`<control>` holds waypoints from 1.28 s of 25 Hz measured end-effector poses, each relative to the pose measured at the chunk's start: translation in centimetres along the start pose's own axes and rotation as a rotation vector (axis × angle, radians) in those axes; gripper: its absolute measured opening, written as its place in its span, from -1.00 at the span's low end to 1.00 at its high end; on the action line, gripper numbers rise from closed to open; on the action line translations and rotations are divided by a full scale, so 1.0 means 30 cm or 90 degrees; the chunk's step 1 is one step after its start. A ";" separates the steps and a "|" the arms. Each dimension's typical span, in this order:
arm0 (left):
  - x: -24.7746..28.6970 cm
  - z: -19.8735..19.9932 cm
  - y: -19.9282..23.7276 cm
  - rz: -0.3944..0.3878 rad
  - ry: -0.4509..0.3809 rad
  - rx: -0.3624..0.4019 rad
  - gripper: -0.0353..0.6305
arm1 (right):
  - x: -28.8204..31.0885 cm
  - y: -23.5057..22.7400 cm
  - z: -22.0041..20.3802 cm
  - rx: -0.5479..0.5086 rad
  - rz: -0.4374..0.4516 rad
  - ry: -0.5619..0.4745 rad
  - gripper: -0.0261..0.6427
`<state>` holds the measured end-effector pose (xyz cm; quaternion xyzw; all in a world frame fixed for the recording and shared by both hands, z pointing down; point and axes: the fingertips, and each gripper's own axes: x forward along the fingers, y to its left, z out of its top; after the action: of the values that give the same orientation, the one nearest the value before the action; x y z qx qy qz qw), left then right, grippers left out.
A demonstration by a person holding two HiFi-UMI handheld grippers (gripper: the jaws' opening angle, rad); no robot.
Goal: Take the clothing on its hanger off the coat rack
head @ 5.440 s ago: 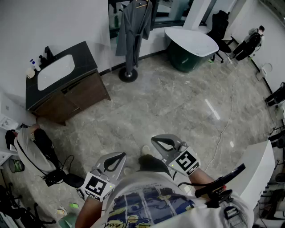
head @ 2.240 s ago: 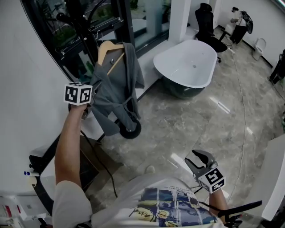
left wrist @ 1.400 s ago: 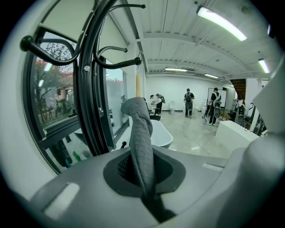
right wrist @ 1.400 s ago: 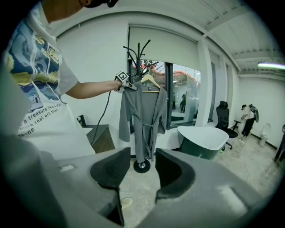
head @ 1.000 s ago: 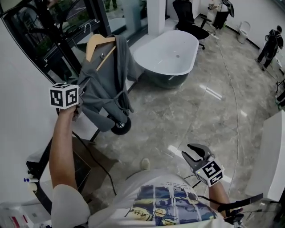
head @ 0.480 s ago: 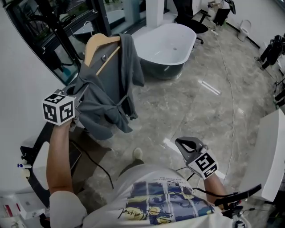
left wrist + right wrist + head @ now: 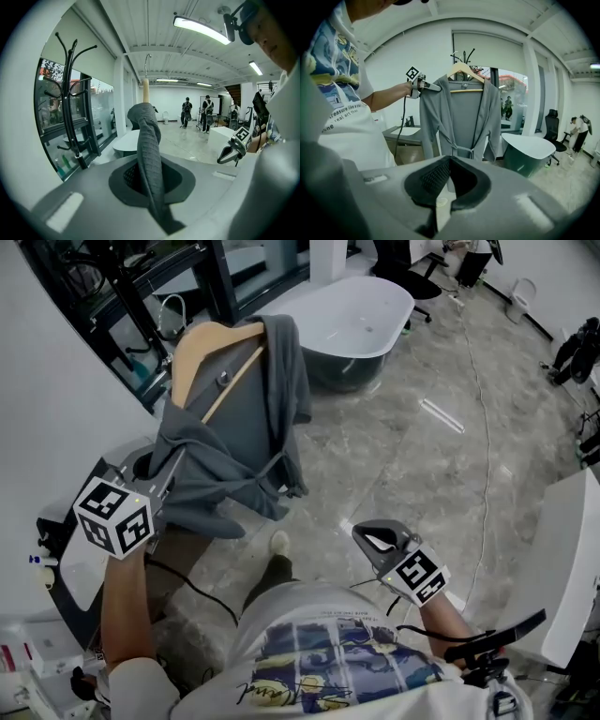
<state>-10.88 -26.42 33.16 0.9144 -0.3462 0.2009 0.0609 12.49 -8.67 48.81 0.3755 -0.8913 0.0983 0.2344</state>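
A grey robe hangs on a wooden hanger, held in the air in front of me. My left gripper is shut on the robe's shoulder cloth, which runs up between its jaws. In the left gripper view the hanger's hook stands free, to the right of the black coat rack. The right gripper view shows the whole robe, the hanger and the left gripper at its shoulder. My right gripper is low by my waist, shut, with nothing in it.
A white bathtub stands behind the robe. A dark vanity with a sink is at the left. A white counter is at the right edge, and a cable lies on the marble floor. People stand far off.
The left gripper has pulled the robe and hanger down and closer to me, away from the rack. The right gripper's jaws, open a second ago, have shut.
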 end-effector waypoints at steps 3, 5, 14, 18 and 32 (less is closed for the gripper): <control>-0.055 -0.010 -0.097 -0.006 -0.007 0.002 -0.88 | -0.017 0.022 -0.019 -0.005 0.011 -0.001 -0.92; -0.089 -0.021 -0.163 -0.009 -0.010 0.003 -0.88 | -0.028 0.037 -0.031 -0.008 0.015 -0.003 -0.92; -0.173 -0.052 -0.338 -0.020 -0.012 0.004 -0.88 | -0.029 0.081 -0.051 -0.025 0.038 -0.010 -0.92; -0.203 -0.066 -0.393 -0.027 -0.009 0.001 -0.88 | -0.038 0.092 -0.058 -0.025 0.040 -0.009 -0.92; -0.253 -0.086 -0.547 -0.052 -0.006 0.029 -0.88 | -0.035 0.132 -0.064 -0.037 0.064 -0.009 -0.92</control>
<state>-6.10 -8.79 32.85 0.9297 -0.3045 0.2017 0.0465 10.96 -4.55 49.96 0.3240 -0.9131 0.0811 0.2341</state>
